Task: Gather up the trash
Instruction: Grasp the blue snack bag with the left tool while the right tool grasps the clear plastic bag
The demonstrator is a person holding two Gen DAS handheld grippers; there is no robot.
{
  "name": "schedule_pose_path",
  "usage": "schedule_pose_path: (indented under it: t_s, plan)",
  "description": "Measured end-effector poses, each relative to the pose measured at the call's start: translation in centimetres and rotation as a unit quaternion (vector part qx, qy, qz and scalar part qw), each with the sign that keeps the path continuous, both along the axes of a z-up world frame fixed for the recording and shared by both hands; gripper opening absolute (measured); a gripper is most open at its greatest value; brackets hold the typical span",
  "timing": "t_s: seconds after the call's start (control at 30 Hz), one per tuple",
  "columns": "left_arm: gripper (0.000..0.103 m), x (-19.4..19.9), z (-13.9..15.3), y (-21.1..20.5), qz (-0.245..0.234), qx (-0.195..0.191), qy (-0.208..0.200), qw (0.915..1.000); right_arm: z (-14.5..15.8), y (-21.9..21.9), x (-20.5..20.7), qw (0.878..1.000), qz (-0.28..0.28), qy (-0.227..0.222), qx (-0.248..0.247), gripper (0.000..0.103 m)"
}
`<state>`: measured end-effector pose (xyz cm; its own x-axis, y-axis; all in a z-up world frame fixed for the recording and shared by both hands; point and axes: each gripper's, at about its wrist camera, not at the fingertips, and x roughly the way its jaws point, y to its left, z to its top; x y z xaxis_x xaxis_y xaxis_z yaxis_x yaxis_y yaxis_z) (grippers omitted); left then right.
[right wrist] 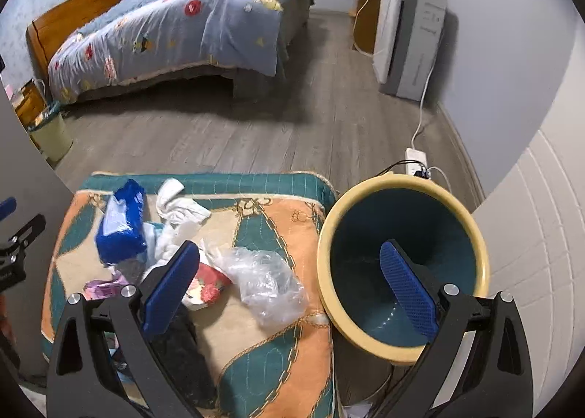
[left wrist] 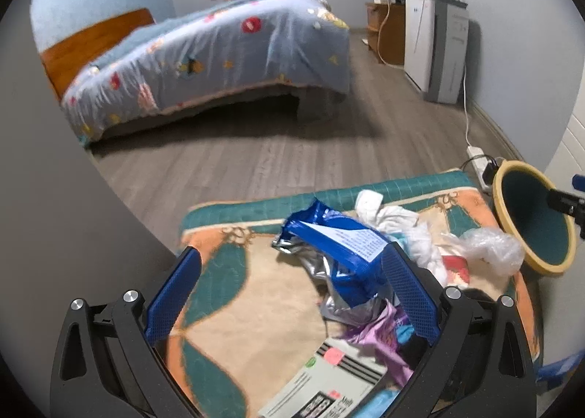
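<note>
A pile of trash lies on a patterned teal and orange mat (left wrist: 237, 308). A blue snack wrapper (left wrist: 336, 238) rests on silver foil and sits between the fingers of my left gripper (left wrist: 292, 251), which is open, with its right pad against the wrapper's side. White tissue (left wrist: 387, 213), a clear plastic bag (left wrist: 490, 246) and a purple wrapper (left wrist: 380, 334) lie around it. My right gripper (right wrist: 289, 248) is open; its right finger reaches into the mouth of a tilted yellow-rimmed bin (right wrist: 325, 271), and its left finger hangs over the clear bag (right wrist: 267, 279) and a red floral packet (right wrist: 208, 286).
A bed (left wrist: 219, 52) with a blue quilt stands across the wooden floor. A white cabinet (right wrist: 406, 34) and a power strip (right wrist: 416, 158) with cables line the right wall. A small green bin (right wrist: 51, 136) stands at the far left. A printed grey leaflet (left wrist: 329, 381) lies at the mat's near edge.
</note>
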<state>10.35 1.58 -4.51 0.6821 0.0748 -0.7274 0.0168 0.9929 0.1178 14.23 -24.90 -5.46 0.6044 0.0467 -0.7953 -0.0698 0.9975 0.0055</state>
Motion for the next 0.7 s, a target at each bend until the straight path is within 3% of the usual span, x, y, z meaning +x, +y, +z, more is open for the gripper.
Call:
schedule_pose_path:
  t_s: [0.13,0.33,0.5,0.57,0.7]
  plan:
    - [0.098,2.0,-2.3,0.1,-0.008,-0.035,0.027,0.999,-3.1,0.5,1.4,0.998,0.036,0.052,0.012,0.097]
    - [0.098,4.1,-5.6,-2.4,-0.029,-0.044,0.069,0.9962,-6.5,1.4,2.4,0.993,0.062,0.097,0.003,0.094]
    - [0.098,5.8,-7.0,-3.7,-0.027,-0.04,0.07,0.9964,-8.3,1.7,3.0,0.99,0.072,0.124,0.0,0.09]
    - [0.098,6.4,-7.4,-3.9,-0.025,-0.042,0.073,0.9961,-8.9,2.0,3.1,0.988,0.078,0.131,-0.006,0.087]
    - [0.097,7.3,-8.7,-4.3,-0.017,-0.033,0.091,0.9952,-10.0,2.3,3.1,0.985,0.087,0.152,-0.011,0.071]
